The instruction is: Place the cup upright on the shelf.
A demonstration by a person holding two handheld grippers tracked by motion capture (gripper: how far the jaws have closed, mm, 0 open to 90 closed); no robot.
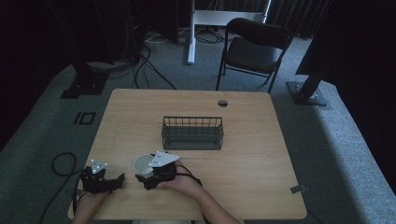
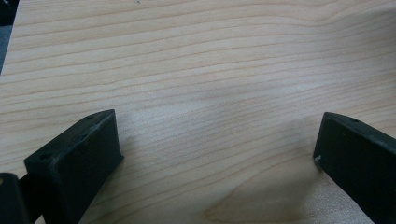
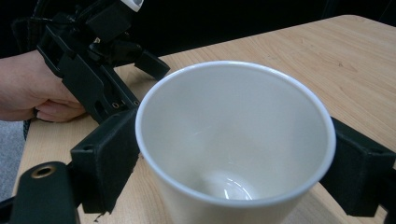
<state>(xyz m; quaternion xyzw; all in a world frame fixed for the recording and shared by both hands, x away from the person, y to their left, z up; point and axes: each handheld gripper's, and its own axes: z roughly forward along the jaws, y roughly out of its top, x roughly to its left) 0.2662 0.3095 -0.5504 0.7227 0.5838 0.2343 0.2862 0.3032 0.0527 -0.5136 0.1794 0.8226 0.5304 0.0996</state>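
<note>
White cup (image 3: 236,140) clamped between right gripper (image 1: 148,171) fingers (image 3: 105,163), upright on bench (image 1: 243,163).
Left gripper (image 1: 108,181) idles beside it, fingers (image 2: 77,158) apart, empty; wire basket (image 1: 192,133) likely drop spot.

high view: dim, murky, far corners near black, table (image 1: 243,140) the brightest area | left gripper view: even soft light, faint shadows by the jaws, wood grain slightly soft | right gripper view: brighter, glare spot inside the cup (image 3: 233,154) bottom, near rim blurred, dark background on the far side
</note>
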